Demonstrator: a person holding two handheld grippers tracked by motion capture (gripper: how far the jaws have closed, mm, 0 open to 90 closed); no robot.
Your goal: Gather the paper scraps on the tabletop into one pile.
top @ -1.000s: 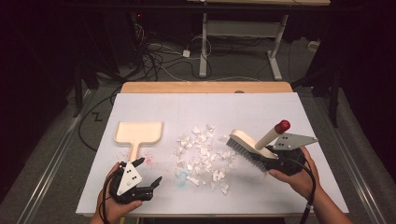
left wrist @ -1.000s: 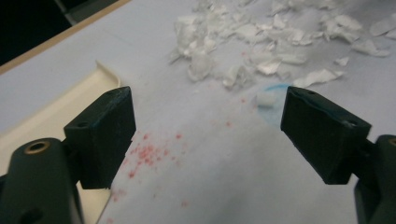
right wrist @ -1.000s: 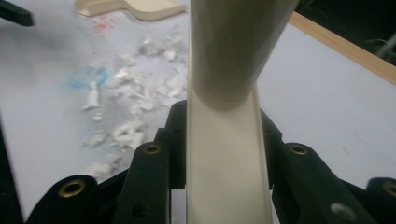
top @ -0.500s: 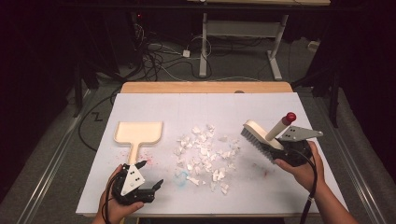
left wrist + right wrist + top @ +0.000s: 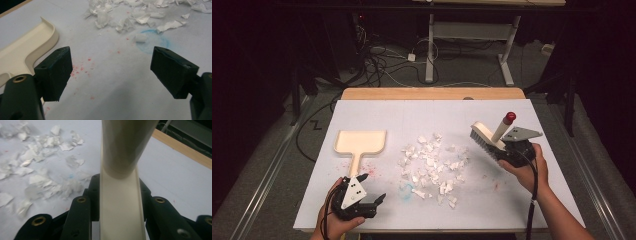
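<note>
A pile of white paper scraps (image 5: 432, 165) lies mid-table; the scraps (image 5: 130, 15) also spread across the top of the left gripper view. A cream dustpan (image 5: 360, 142) lies to their left, its handle toward me; its rim (image 5: 30, 45) is beside my left jaw. My left gripper (image 5: 372, 202) rests open near the front edge, nothing between its jaws (image 5: 110, 72). My right gripper (image 5: 507, 150) is shut on a cream brush (image 5: 486, 135) with a red-tipped handle, held just right of the scraps, bristles lifted off the table. The brush body (image 5: 121, 202) sits clamped between the right jaws.
The white sheet (image 5: 522, 200) covers the table, with red specks and a faint blue ring (image 5: 152, 42) near the front. A wooden edge (image 5: 432, 93) runs along the back. Cables and desk legs (image 5: 432, 45) are on the floor beyond.
My right gripper has carried the brush to the right and up, away from the scrap pile. The left gripper has stayed near the front edge, open.
</note>
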